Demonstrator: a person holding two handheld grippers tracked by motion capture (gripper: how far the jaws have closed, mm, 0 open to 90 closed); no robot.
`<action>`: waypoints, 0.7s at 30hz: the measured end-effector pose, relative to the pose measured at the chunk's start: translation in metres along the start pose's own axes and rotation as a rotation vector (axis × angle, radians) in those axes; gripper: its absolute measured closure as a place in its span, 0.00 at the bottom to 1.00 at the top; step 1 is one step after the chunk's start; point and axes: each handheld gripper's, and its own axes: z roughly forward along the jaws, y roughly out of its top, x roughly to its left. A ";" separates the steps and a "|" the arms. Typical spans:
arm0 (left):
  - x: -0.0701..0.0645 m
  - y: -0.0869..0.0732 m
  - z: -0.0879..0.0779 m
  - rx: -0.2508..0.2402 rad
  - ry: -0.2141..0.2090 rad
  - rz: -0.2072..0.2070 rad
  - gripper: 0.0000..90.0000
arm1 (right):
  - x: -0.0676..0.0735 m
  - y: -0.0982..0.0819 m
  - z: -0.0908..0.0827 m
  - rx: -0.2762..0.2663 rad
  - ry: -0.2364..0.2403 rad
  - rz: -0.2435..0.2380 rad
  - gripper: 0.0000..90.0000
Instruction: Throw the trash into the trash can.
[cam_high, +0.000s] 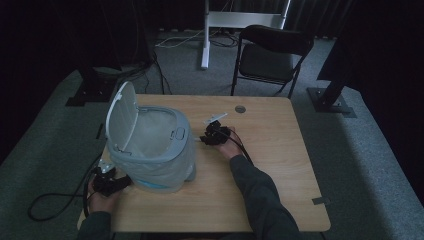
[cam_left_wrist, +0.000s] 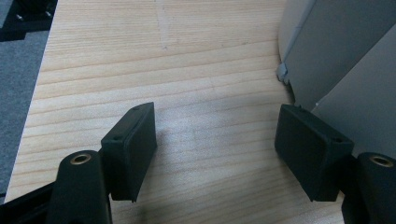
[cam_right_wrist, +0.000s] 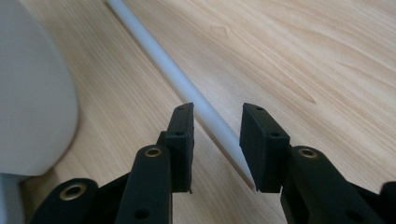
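Down on the table (cam_right_wrist: 327, 56), the right gripper (cam_right_wrist: 215, 140) is hovering half open, a white rod (cam_right_wrist: 187, 88) lying between its jaws untouched, running away past the bin (cam_right_wrist: 32, 93) at its left. Farther off, the left gripper (cam_left_wrist: 215, 149) is gaping wide, holding nothing.

left gripper (cam_high: 121, 183): fingers wide apart | right gripper (cam_high: 204, 138): fingers half-spread
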 end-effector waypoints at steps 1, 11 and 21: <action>0.000 0.000 0.000 0.000 0.000 0.000 0.33 | 0.000 0.000 0.001 0.006 -0.002 -0.002 0.72; 0.000 0.000 0.000 -0.007 0.001 -0.008 0.33 | 0.005 -0.002 0.017 0.064 -0.049 -0.045 0.75; 0.000 0.000 0.000 -0.006 0.001 -0.007 0.33 | 0.003 0.001 0.021 0.078 -0.069 -0.044 0.75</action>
